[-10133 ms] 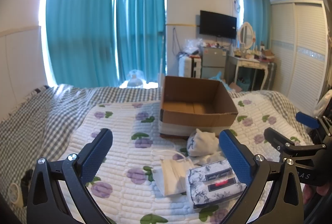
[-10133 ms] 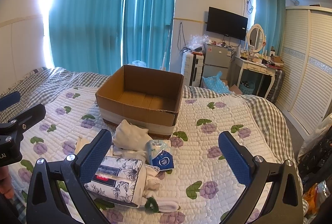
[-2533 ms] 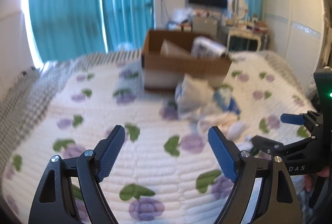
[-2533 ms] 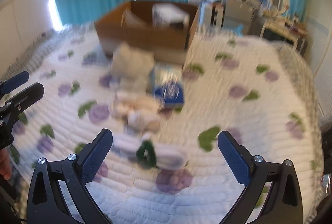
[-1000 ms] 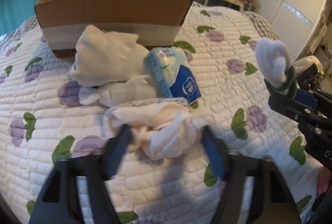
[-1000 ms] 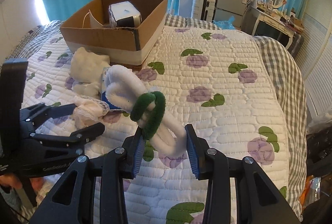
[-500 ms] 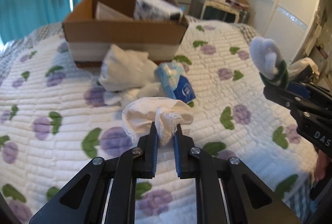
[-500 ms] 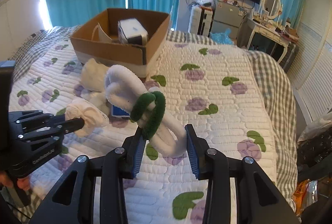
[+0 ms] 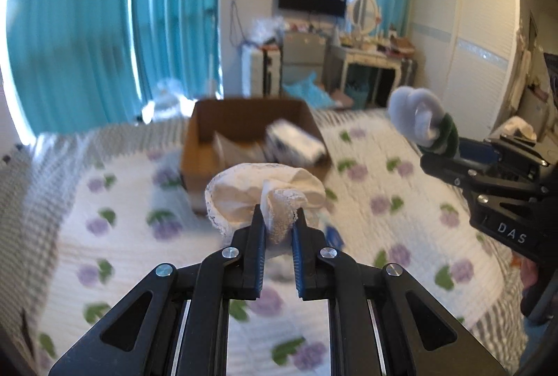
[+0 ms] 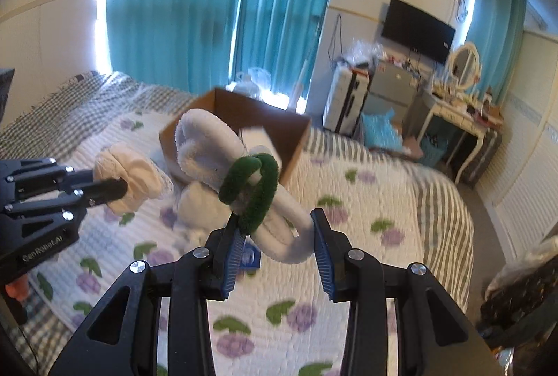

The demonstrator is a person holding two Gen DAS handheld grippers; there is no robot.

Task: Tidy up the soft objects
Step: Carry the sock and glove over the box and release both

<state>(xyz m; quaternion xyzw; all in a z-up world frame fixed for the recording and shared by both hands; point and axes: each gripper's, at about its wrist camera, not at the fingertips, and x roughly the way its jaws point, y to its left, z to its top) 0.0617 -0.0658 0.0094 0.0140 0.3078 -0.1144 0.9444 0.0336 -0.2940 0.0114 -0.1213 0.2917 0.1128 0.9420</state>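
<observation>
Two grabs live. Left gripper (image 9: 277, 229) is pinched nearly closed on the lace-trimmed cream cloth (image 9: 265, 191); I hold it by the edge so the bulk bunches above the tips. Right gripper (image 10: 275, 236) is part-closed around the white fluffy sock bundle (image 10: 223, 167) at its green cuff (image 10: 251, 188), the firmest spot. Both are raised level above the quilt (image 9: 383, 201), pointing forward. Cardboard box (image 9: 244, 118) sits ahead of both, already holding a tissue pack (image 9: 296, 142); drop-off looks next.
</observation>
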